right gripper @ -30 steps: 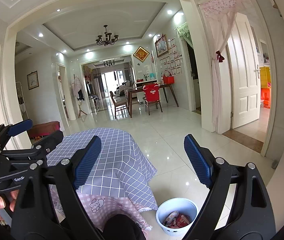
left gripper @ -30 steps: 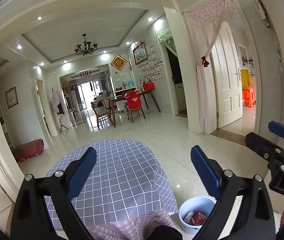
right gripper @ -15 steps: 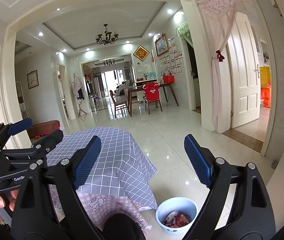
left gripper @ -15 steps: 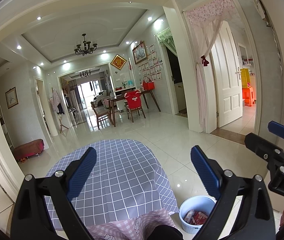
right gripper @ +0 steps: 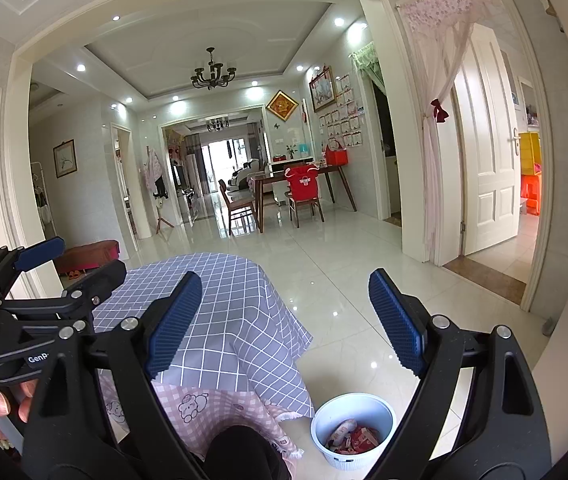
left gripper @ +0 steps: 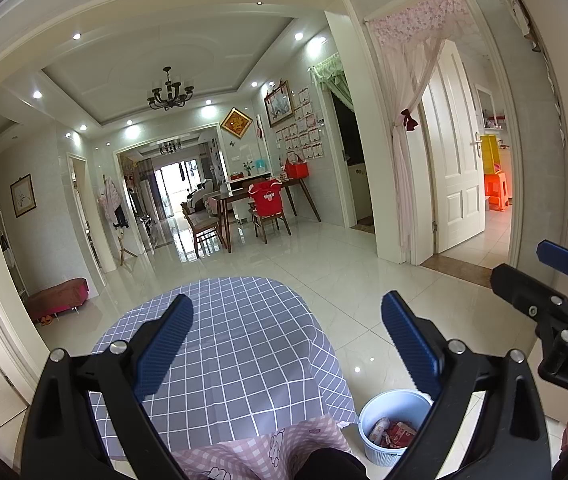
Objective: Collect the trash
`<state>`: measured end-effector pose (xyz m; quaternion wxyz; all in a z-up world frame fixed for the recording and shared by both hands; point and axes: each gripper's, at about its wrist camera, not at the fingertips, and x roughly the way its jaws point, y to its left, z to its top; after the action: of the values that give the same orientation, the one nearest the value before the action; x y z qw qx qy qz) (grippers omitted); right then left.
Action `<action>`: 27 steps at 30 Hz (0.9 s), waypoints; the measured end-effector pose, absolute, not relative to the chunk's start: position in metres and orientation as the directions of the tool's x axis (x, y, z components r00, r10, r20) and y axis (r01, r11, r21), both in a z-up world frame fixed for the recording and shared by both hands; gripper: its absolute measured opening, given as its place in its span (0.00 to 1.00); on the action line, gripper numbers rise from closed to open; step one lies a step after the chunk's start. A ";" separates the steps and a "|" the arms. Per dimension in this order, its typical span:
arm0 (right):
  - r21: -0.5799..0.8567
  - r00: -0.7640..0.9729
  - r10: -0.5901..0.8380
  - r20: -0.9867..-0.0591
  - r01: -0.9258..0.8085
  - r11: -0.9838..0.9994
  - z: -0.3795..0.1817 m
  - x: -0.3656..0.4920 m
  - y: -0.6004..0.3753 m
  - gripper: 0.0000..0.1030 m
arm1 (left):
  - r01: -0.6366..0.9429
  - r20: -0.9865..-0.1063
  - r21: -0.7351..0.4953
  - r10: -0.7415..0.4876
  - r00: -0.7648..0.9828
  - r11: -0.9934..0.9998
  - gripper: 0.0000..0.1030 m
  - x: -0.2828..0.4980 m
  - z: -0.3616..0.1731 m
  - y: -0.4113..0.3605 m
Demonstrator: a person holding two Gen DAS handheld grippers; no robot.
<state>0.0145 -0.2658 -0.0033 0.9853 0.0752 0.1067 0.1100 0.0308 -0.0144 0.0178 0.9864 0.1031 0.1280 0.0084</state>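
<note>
Both tools are held level over the near end of a round desk draped in a grey cloth with a white grid, with a pink checked cloth showing under its near hem. The left gripper has its blue ribbed fingers spread wide with nothing between them; the right gripper stands likewise released, its fingers apart and empty. The visible desk top carries no loose litter. The task's material lies in a small white plastic bin with a ribbed wall, standing on the glossy tiled floor just beside the right near edge of the desk. Inside it is a low heap of crumpled wrappers, red and pale, filling only the bottom part; individual pieces cannot be told apart. Judged from their look, the wrappers are thin film or paper: very light, soft, crushable, somewhat slick, not fragile. A pinch on a raised fold or crumpled edge should hold better than a flat face. The bin itself appears light and fairly stiff; its rim is the likely place to grip, though a thin wall may flex, and a one-sided hold could tip the contents. Whether further trash remains elsewhere on the floor cannot be told from these views.
</note>
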 end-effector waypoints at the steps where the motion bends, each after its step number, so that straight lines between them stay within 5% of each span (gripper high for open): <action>1: 0.173 0.953 0.233 -0.194 -0.201 0.964 -0.003 0.014 -0.266 0.82 | 0.009 -0.251 0.205 0.044 0.967 0.979 0.91 0.031 0.019 -0.015; 27: 0.173 0.953 0.233 -0.196 -0.200 0.964 0.000 0.014 -0.268 0.82 | 0.010 -0.255 0.208 0.044 0.966 0.978 0.91 0.031 0.020 -0.013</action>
<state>0.0141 -0.2680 -0.0002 0.9852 0.0756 0.1081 0.1098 0.0307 -0.0128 0.0201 0.9859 0.1045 0.1303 0.0087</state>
